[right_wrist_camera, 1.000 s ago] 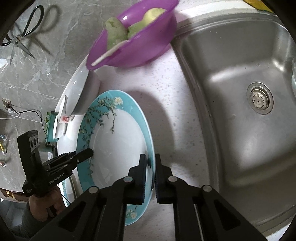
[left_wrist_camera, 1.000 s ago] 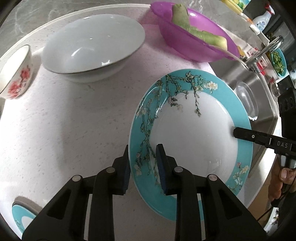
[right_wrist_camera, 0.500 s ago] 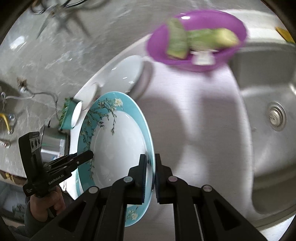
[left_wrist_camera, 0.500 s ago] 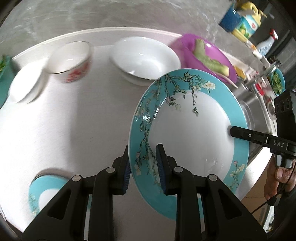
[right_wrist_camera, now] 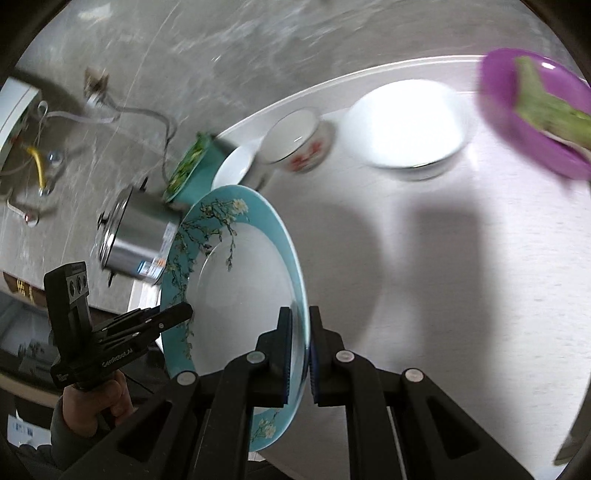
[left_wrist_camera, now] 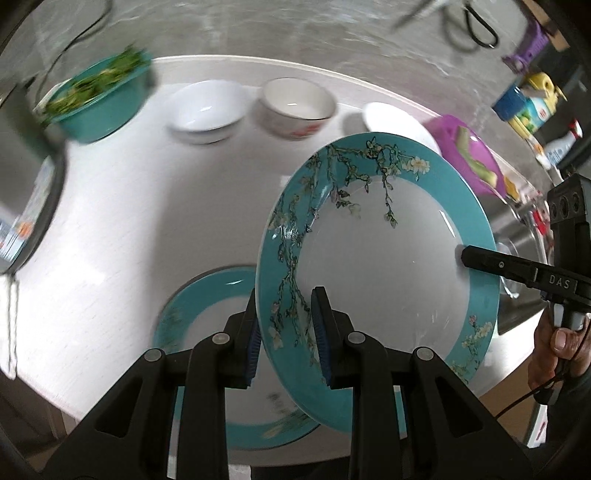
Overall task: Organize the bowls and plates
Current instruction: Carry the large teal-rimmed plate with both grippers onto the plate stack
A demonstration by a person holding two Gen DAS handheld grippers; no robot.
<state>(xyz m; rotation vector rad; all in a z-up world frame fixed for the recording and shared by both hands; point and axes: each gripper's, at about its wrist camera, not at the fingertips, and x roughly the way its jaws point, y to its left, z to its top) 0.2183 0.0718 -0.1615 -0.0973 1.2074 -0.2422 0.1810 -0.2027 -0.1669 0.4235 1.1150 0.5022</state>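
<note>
A large teal floral plate (left_wrist_camera: 384,258) is held in the air, tilted, by both grippers. My left gripper (left_wrist_camera: 286,332) is shut on its near rim; my right gripper (right_wrist_camera: 297,354) is shut on the opposite rim (right_wrist_camera: 243,280). The right gripper's finger shows at the plate's right edge in the left wrist view (left_wrist_camera: 517,269). Below the held plate, a second teal plate (left_wrist_camera: 207,306) lies flat on the white counter (left_wrist_camera: 118,221). A white bowl (left_wrist_camera: 205,110), a red-flowered bowl (left_wrist_camera: 295,107) and a larger white bowl (right_wrist_camera: 406,125) stand at the back.
A teal bowl of greens (left_wrist_camera: 99,99) and a steel pot (right_wrist_camera: 136,236) stand at the left. A purple bowl with green vegetable pieces (right_wrist_camera: 535,110) is at the right by the sink. Scissors (left_wrist_camera: 469,22) hang on the marble wall.
Both grippers have carried the plate leftward, away from the sink. The second teal plate is now directly below it, and the pot and greens bowl have come into view.
</note>
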